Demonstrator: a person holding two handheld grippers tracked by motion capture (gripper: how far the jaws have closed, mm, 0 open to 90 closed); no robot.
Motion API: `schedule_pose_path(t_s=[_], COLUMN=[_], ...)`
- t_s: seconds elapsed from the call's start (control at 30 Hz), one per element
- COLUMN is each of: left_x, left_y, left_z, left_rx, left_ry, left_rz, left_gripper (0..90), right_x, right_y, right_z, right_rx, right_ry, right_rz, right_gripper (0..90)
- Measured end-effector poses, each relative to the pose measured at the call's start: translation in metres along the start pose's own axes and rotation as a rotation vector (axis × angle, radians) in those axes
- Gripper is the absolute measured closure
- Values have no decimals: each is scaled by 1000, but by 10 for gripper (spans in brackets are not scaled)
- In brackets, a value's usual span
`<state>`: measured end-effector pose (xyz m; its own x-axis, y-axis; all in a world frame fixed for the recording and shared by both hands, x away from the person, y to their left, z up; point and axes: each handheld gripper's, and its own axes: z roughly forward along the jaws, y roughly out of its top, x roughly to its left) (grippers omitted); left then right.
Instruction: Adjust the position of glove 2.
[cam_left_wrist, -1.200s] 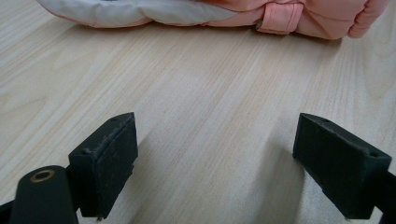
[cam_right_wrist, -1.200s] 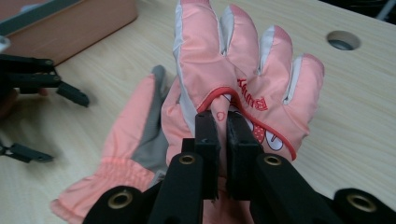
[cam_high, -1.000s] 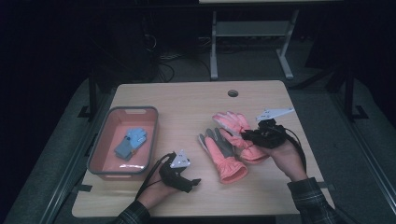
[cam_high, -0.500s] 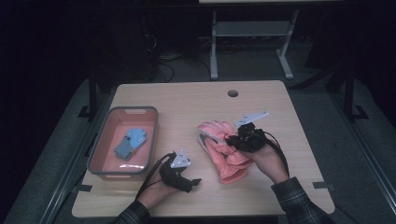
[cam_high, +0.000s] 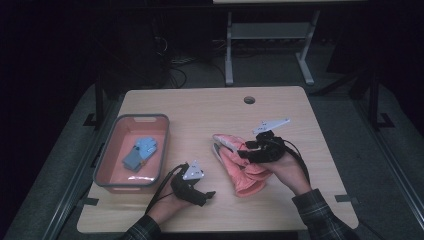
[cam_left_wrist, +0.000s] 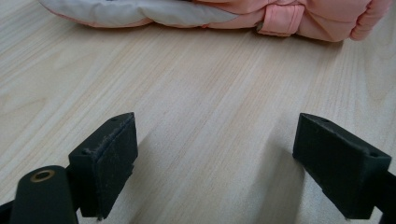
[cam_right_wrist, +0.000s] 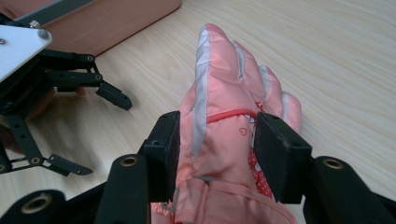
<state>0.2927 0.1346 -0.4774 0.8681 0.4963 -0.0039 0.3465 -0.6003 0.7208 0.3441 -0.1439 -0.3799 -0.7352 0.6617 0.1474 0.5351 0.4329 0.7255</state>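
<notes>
Two pink gloves (cam_high: 240, 162) lie heaped one over the other at the middle right of the table. My right gripper (cam_high: 245, 150) sits over the heap. In the right gripper view its jaws have just been opening, and the top pink glove (cam_right_wrist: 224, 93) lies between the pads without being squeezed. My left gripper (cam_high: 207, 195) rests near the front edge, left of the gloves. It is open, with bare wood between its pads (cam_left_wrist: 107, 158), and the gloves' edge (cam_left_wrist: 280, 14) lies farther off in the left gripper view.
A pink tray (cam_high: 105, 165) with a grey rim stands at the left and holds a blue glove (cam_high: 140, 152). A round hole (cam_high: 249, 100) sits near the table's far edge. Dark floor and a metal stand lie beyond.
The gloves lay side by side a second ago; now one rests on the other. My right gripper has moved left and slightly down with it. The left hand has stayed put.
</notes>
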Motion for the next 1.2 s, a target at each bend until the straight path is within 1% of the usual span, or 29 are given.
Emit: schedule_pose_path(t_s=[0.03,0.1,0.17,0.23,0.3,0.33,0.43,0.5,0.57,0.6,0.67,0.7,0.77,0.8,0.83,0.87,0.93,0.97,1.0,1.07,1.13,1.2], left_x=[0,0,0,0,0,0,0,0,0,-1,0,0,0,0,0,0,0,0,0,0,0,0], left_y=[0,0,0,0,0,0,0,0,0,0,0,0,0,0,0,0,0,0,0,0,0,0], left_z=[0,0,0,0,0,0,0,0,0,0,0,1,0,0,1,1,1,1,1,1,1,1], left_rx=[0,0,0,1,0,-1,-1,-1,1,-7,-6,-8,-2,-2,-10,-9,-9,-9,-9,-9,-9,-9], left_ry=[0,0,0,0,-1,-3,-1,-1,0,0,0,0,2,1,0,0,0,0,0,0,0,1], left_rz=[0,0,0,0,-1,-7,-2,-1,0,-7,-4,-6,2,2,-6,-5,-5,-5,-5,-5,-5,-5], left_gripper=[134,134,134,134,134,134,134,134,134,134,134,134,134,134,134,134,134,134,135,135,135,135], right_x=[-1,-4,-6,-8,-10,-12,-15,-18,-22,-24,-25,-24,-21,-20,-20,-20,-19,-17,-17,-16,-14,-12], right_y=[0,-1,-2,-4,-6,-9,-16,-22,-26,-27,-28,-28,-28,-28,-28,-28,-28,-28,-28,-29,-30,-30], right_z=[0,-2,-5,-12,-20,-24,-34,-38,-37,-35,-30,-28,-23,-20,-18,-16,-13,-12,-11,-7,-3,-2], right_rx=[0,3,-11,-27,-28,-33,-31,-29,-28,-29,-36,-36,-13,-3,0,0,9,18,22,43,60,59], right_ry=[8,8,15,24,28,36,42,52,62,65,98,114,121,117,120,129,126,127,128,127,136,134], right_rz=[2,5,9,10,7,-4,1,16,28,30,41,38,21,18,18,19,14,23,12,12,2,-12], right_gripper=[502,491,488,489,490,498,510,514,513,513,502,498,465,444,438,433,421,422,438,490,584,675])
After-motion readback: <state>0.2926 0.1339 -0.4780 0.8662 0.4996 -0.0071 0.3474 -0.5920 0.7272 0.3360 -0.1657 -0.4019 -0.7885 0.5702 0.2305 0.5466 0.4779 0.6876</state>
